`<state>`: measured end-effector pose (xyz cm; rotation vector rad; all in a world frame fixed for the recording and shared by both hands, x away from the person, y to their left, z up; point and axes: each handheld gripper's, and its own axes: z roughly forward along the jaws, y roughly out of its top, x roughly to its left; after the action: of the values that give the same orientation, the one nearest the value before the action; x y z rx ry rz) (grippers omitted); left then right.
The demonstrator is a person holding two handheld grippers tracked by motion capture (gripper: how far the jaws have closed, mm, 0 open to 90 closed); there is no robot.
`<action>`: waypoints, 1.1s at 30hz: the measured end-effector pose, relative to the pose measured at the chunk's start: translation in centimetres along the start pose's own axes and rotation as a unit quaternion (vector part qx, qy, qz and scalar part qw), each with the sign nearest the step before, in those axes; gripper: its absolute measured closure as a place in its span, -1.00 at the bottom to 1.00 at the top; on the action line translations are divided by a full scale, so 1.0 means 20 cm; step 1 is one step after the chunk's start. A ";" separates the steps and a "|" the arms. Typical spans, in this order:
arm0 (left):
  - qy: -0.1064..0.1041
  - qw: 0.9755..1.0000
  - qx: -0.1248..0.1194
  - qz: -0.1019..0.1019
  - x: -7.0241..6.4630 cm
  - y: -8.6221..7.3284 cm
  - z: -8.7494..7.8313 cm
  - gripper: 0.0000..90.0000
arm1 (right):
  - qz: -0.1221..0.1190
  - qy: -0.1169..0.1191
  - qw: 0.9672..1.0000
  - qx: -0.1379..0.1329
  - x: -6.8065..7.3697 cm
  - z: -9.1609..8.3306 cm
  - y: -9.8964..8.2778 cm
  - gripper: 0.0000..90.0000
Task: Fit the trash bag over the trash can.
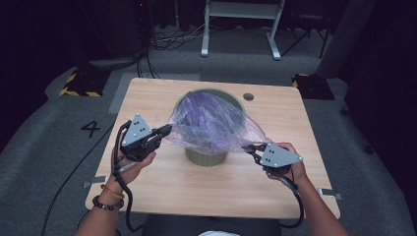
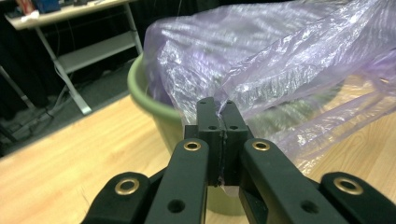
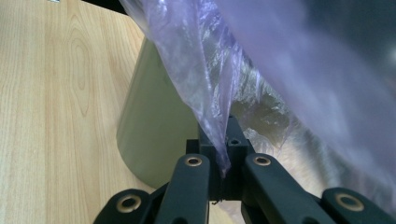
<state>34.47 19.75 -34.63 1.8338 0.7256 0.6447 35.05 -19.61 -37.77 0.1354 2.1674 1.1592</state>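
A thin purple plastic bag [image 1: 211, 123] is stretched over a green bucket [image 1: 206, 157] that stands mid-table. My left gripper [image 1: 168, 129] is shut on the bag's left edge, just left of the bucket rim. In the left gripper view my left gripper [image 2: 218, 108] pinches the film, with the bag [image 2: 280, 56] and the bucket [image 2: 149, 100] beyond. My right gripper [image 1: 249, 146] is shut on the bag's right edge, low beside the bucket. In the right gripper view my right gripper [image 3: 223, 140] clamps a strip of the bag [image 3: 196, 56] in front of the bucket wall [image 3: 149, 126].
The wooden table [image 1: 162, 187] has bare room in front of the bucket and on both sides. A dark round hole [image 1: 248, 97] sits at its back right. A white-legged stand [image 1: 241, 29] and cables lie on the floor behind.
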 end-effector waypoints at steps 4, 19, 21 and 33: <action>0.017 1.000 0.004 0.008 0.00 -0.08 0.02 0.99 | 0.005 0.000 1.000 0.011 0.00 0.03 -0.05 1.00; 0.034 0.999 -0.015 0.030 -0.05 -0.11 0.07 0.99 | 0.001 0.015 1.000 -0.021 0.05 -0.08 -0.06 0.03; 0.036 0.999 -0.016 0.032 -0.05 -0.10 0.07 0.99 | 0.004 0.015 0.999 -0.042 0.05 -0.14 -0.03 -0.01; 0.044 0.998 -0.019 0.041 -0.06 -0.05 0.07 0.99 | 0.009 -0.022 0.990 -0.142 0.03 -0.31 0.08 0.05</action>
<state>34.56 18.36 -36.14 1.8160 0.6939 0.7914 30.47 -22.82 -34.53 0.0547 1.9427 1.4465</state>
